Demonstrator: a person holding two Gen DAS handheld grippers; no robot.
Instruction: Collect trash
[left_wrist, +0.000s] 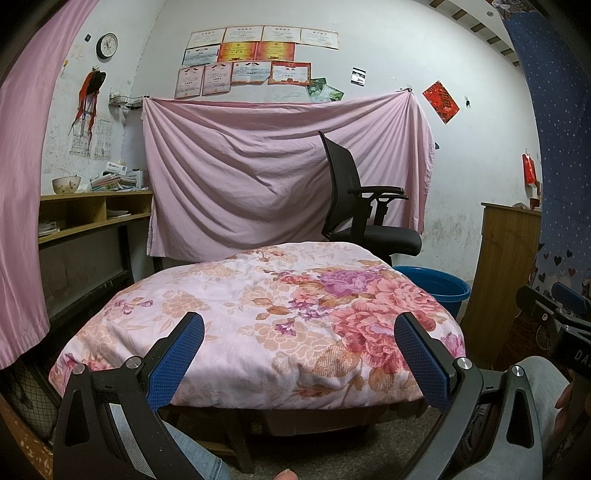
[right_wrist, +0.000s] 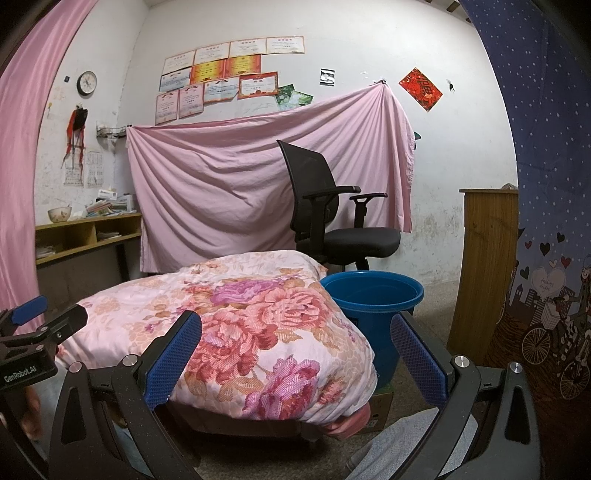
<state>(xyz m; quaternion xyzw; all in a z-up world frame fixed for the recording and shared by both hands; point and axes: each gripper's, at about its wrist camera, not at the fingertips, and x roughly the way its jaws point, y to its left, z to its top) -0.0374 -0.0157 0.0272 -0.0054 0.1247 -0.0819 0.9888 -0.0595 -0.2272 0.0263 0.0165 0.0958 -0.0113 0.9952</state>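
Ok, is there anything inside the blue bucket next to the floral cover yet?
Cannot tell: in the right wrist view the blue bucket shows only its rim and upper inner wall, and its bottom is hidden.

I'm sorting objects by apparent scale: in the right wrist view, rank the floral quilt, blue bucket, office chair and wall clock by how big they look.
1. floral quilt, nearest, so inflated
2. office chair
3. blue bucket, close to the chair; unsure
4. wall clock, far off
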